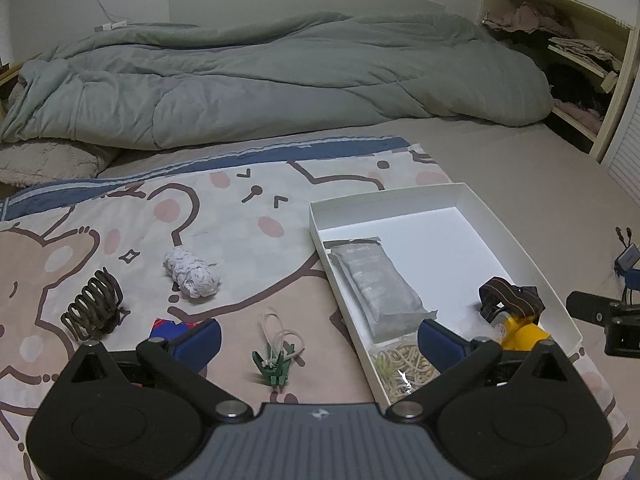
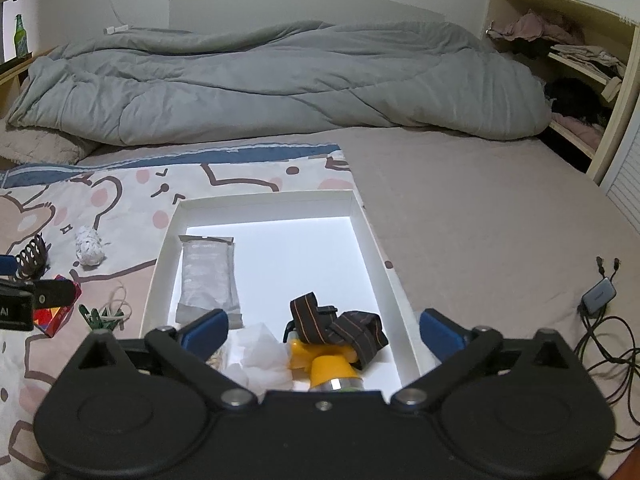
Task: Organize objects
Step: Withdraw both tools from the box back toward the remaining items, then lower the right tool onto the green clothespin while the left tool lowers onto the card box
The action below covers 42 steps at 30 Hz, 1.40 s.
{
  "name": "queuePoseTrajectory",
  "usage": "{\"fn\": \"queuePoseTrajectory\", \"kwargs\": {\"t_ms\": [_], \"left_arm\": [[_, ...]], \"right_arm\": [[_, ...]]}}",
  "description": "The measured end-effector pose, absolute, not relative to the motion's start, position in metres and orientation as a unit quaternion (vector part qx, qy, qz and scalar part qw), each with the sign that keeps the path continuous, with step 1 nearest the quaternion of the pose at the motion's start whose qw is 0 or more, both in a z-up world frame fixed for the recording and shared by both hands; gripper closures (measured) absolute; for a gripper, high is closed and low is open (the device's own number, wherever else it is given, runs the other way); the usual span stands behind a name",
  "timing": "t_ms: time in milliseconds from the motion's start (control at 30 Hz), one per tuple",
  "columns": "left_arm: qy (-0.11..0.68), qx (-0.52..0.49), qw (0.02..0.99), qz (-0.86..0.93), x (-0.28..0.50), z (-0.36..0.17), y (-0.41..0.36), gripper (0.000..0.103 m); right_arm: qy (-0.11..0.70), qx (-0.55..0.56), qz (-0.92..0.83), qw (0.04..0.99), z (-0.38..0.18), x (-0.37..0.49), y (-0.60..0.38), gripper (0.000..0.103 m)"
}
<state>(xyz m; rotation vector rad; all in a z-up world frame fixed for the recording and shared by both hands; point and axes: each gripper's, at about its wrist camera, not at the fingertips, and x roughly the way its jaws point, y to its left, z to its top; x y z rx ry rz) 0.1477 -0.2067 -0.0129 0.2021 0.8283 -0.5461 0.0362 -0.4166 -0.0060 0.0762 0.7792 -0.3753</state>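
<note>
A white shallow box lies on the cartoon-print sheet. It holds a grey pouch, a yellow headlamp with a striped strap and a bag of rubber bands. Left of the box lie a brown hair claw, a white crumpled ball, green clips with a string and a small red and blue packet. My left gripper hangs open above the clips and the box's left wall, holding nothing. My right gripper stands open over the headlamp, apart from it.
A rumpled grey duvet covers the far half of the bed. Open shelves with clothes stand at the far right. A grey hub with black cables lies on the bed right of the box. A green bottle stands far left.
</note>
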Motion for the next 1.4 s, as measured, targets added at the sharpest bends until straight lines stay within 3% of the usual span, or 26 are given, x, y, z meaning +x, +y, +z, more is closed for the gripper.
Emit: {"fn": "queuePoseTrajectory", "kwargs": {"t_ms": [1400], "left_arm": [[0.387,0.078,0.904,-0.164,0.193,-0.007,-0.060,0.000]], "right_arm": [[0.381,-0.006,-0.080,0.921,-0.008,0.127,-0.281,0.000]]}}
